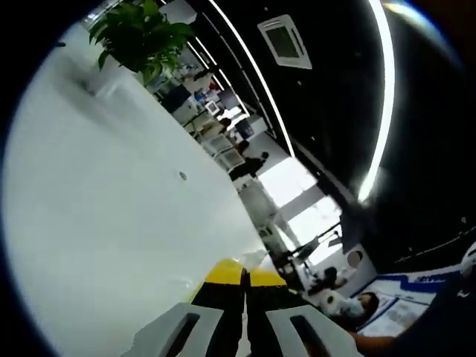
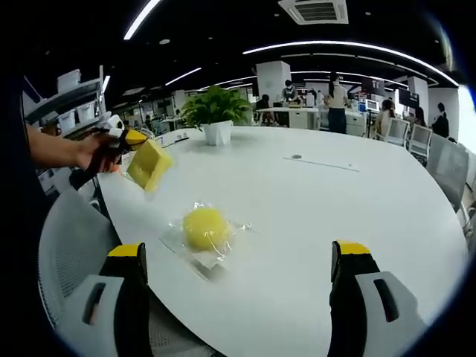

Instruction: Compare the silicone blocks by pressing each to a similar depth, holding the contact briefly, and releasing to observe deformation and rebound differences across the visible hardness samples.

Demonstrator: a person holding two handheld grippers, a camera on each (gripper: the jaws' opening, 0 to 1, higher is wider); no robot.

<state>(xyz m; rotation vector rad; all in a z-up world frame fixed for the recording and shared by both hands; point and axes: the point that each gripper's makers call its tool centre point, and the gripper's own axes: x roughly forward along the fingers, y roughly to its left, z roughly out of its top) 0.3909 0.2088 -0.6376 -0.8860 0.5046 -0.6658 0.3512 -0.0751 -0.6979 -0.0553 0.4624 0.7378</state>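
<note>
Left gripper (image 2: 128, 138) lifts clamped yellow block (image 2: 149, 164) aside; right gripper (image 2: 238, 256) gapes wide, facing wrapped yellow ball (image 2: 204, 227), apparently next for pressing.

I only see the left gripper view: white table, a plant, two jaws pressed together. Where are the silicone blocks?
Observer: In the right gripper view, the left gripper holds a yellow block up above the table.
Operator: Any other sample?
Observer: A round yellow sample lies on the table in a clear wrapper.
Operator: Is the other gripper holding it?
Observer: No. The right gripper is wide open, with the sample lying between and beyond its jaws, untouched.
</note>
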